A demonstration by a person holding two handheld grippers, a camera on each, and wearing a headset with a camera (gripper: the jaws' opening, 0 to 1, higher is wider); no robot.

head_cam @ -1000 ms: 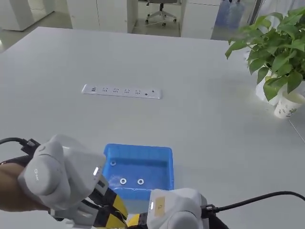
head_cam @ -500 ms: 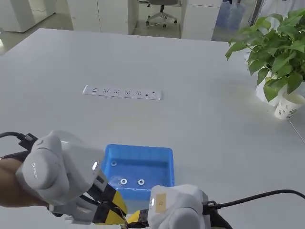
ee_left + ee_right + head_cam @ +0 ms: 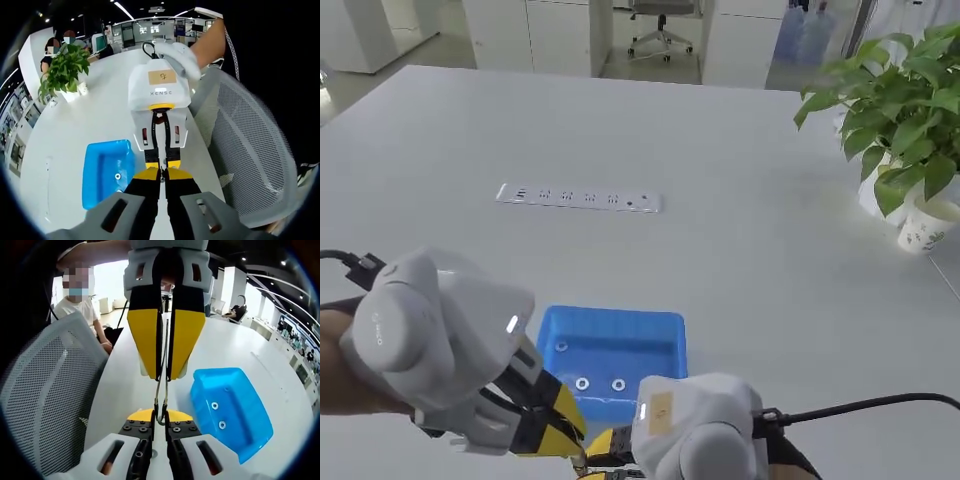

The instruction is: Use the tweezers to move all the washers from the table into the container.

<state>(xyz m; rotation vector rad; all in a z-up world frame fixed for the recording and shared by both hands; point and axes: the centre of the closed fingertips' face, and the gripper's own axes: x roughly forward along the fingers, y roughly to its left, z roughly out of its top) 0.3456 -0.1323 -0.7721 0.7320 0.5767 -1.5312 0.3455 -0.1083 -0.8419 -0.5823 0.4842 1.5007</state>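
Blue and rectangular, a plastic container (image 3: 670, 340) is seen on the white table (image 3: 740, 200), with three small metal ring washers (image 3: 582, 384) lying inside it. Close beside it, thin steel tweezers (image 3: 161, 390) are pinched from both ends, with the left gripper (image 3: 161, 175) and the right gripper (image 3: 159, 419) each narrowed onto them. If one grip is eased before the other is firm, the tweezers could be dropped or twisted askew.

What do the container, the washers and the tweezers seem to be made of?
Container: likely plastic, glossy blue, with soft sheen and rounded moulded corners.
Washers: probably metal, small silvery rings with bright glints.
Tweezers: apparently thin steel, two slim grey reflective blades; too fine to be sure.
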